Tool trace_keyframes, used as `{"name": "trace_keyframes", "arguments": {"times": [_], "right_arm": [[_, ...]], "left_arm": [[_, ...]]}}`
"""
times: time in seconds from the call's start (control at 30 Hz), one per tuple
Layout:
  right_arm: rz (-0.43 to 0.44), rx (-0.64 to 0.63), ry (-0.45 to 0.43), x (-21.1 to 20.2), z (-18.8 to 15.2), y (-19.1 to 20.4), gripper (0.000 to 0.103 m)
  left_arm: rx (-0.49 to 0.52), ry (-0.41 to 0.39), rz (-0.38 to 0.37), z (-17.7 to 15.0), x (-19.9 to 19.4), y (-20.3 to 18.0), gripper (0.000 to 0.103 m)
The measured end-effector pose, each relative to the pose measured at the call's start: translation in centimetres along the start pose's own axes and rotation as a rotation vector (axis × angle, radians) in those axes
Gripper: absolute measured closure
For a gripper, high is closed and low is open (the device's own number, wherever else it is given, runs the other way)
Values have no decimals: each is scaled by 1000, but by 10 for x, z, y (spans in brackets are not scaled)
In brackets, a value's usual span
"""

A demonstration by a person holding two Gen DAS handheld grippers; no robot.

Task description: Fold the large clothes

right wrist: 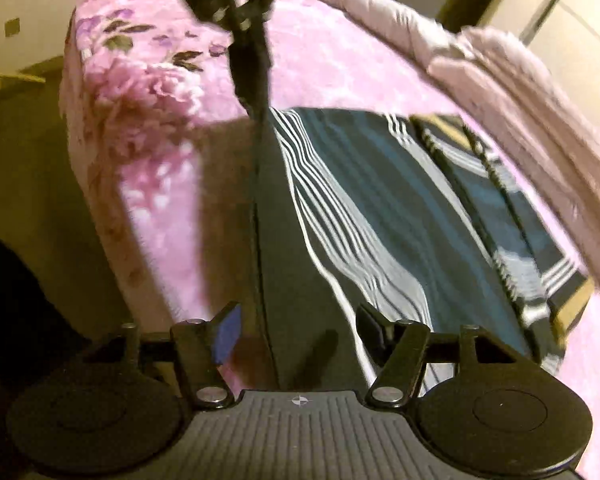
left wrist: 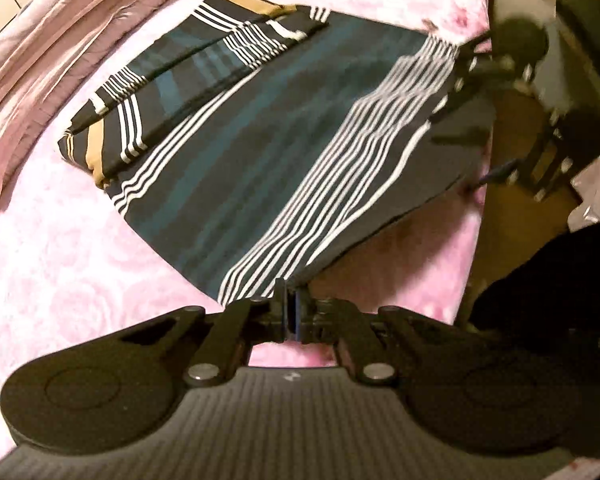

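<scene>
Pink floral bedding covers the bed point(left wrist: 52, 248) that carries everything, with a rumpled pale pink quilt point(left wrist: 56, 52) heaped along its far side and brown floor beyond the near edge. One large garment, a dark striped shirt point(left wrist: 260, 152) in teal, navy, white and tan, lies partly folded toward the bed's near edge, its sleeve part laid back across the body on the far side. The left gripper point(left wrist: 291, 312) has its jaws together, clamped on the shirt's near hem corner, which looks lifted off the bedding. The right gripper point(right wrist: 298, 330) has its jaws standing apart with the dark hem edge running between them, neither pad pressing on it. The left gripper also shows in the right wrist view point(right wrist: 248, 56), blurred, at the hem's far end. The main risk, as I judge it, is that the hem is held at one corner only: lifting now would let the free side sag, slide over the bed's edge toward the floor, and skew the fold. The laid-back sleeve could also slip loose if the cloth is tugged. Count: one shirt, one quilt, one bed, two grippers.
</scene>
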State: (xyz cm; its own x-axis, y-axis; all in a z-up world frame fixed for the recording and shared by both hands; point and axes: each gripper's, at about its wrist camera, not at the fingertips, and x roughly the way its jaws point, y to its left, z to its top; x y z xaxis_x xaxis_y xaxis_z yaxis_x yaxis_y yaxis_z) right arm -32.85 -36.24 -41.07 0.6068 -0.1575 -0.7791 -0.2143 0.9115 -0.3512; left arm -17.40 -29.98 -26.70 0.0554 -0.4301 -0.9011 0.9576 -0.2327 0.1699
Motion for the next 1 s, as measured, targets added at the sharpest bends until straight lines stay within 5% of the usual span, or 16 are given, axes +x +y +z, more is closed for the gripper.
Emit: {"name": "trace_keyframes", "arguments": {"times": [0.1, 0.17, 0.3, 0.5, 0.77, 1.0], "right_arm": [[-42, -35, 42, 6, -14, -1, 47], [-84, -41, 79, 0, -29, -7, 65], [-176, -24, 178, -21, -69, -31, 77], [-152, -54, 284, -42, -102, -59, 103], [-63, -8, 303, -90, -39, -121, 103], [-61, -79, 329, -116, 31, -210, 103]], "left_arm": [[-54, -9, -21, 6, -5, 11, 101], [-60, -15, -20, 8, -9, 14, 101], [-52, -16, -16, 5, -14, 15, 101], [-16, 1, -13, 2, -14, 13, 101], [-42, -29, 34, 25, -53, 38, 101], [-79, -127, 84, 83, -92, 120, 101]]}}
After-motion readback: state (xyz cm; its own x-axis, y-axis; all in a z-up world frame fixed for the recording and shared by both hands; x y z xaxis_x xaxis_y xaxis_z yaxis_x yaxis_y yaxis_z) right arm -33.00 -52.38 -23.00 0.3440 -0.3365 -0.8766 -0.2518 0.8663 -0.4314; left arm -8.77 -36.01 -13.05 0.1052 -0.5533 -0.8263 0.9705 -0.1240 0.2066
